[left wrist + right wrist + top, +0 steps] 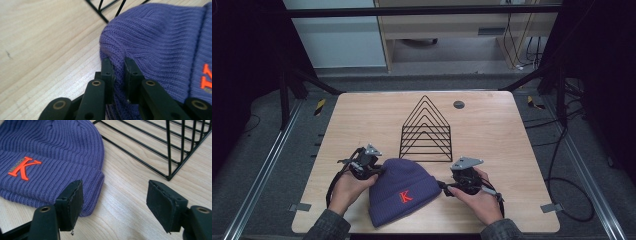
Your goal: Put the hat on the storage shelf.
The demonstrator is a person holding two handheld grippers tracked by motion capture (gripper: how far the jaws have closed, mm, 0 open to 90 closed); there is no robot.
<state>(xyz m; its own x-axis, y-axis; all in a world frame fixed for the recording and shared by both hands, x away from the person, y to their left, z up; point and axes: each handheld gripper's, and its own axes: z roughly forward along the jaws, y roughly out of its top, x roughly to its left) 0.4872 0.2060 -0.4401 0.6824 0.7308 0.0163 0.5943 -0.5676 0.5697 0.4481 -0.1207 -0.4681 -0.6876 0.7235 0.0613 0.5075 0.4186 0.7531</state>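
High view first: our purple beanie (399,192) lies at six o'clock, near the wire rack (426,131). We have the left gripper (118,72) pinched on its crown fold to lift it; our right gripper (115,205) stands apart, lining up on the cuff.

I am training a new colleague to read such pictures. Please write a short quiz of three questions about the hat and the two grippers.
1. True or false: the left gripper pinches a fold of the purple beanie.
2. The right gripper is: A) shut on the cuff; B) open beside the cuff; C) inside the wire rack.
3. What colour is the letter K on the beanie?

Key:
1. True; knit fabric sits between its pads.
2. B; its jaws stand apart, one by the cuff edge, over the table.
3. Orange-red.
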